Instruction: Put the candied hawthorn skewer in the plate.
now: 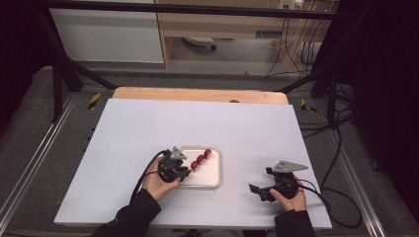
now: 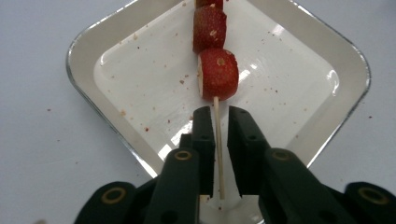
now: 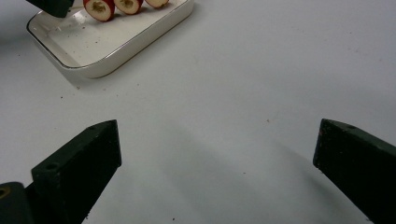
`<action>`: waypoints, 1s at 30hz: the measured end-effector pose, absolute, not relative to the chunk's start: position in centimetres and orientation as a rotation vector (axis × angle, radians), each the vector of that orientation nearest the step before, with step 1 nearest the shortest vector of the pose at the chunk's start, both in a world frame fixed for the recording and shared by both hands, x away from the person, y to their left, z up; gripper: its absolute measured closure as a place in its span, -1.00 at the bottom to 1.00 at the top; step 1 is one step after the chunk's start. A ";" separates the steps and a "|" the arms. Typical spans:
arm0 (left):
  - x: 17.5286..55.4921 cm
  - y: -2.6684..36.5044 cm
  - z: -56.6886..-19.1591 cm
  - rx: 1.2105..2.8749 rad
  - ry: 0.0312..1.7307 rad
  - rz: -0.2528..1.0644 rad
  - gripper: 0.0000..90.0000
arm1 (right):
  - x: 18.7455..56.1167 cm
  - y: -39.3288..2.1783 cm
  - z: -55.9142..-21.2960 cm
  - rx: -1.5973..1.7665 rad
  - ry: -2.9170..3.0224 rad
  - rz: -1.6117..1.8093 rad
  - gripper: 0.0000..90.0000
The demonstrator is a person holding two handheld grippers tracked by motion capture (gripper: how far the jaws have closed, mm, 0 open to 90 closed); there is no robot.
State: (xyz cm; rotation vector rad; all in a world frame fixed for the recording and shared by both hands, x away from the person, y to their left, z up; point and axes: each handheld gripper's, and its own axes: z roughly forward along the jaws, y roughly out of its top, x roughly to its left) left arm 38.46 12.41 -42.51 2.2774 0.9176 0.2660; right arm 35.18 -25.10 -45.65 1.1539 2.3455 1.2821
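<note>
Over the white square ceramic dish [image 2: 93, 60] near the table's front, the left gripper [image 2: 216, 135] straddles a thin wooden skewer [image 2: 217, 154] threaded with red hawthorn pieces [image 2: 218, 73]. Its jaws stand slightly parted, with a gap showing on both sides of the stick, so nothing is clamped. The skewer lies inside the dish, its bare end toward the near corner. The right gripper [image 3: 217, 154] hangs wide open over the bare white table [image 3: 261, 70], well apart from the dish.

Risk, as I judge it: closing off-centre could flick the slim stick sideways, or a lift could let the fruit-heavy end swing down.

Count: one dish, one skewer, three fruit pieces in the high view [image 1: 201, 159], two grippers.
</note>
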 end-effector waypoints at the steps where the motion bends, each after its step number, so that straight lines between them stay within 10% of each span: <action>1: 38.3 12.7 -42.3 2.272 0.907 0.269 0.67 | 35.2 -25.1 -45.6 1.156 2.345 1.282 -0.97; 18: 35.7 21.0 -42.2 2.160 0.889 0.298 -0.66 | 35.2 -25.1 -45.7 1.166 2.347 1.272 -0.97; 30: 34.6 25.8 -44.3 2.093 0.939 0.316 -0.82 | 35.2 -25.0 -45.8 1.163 2.365 1.252 -0.98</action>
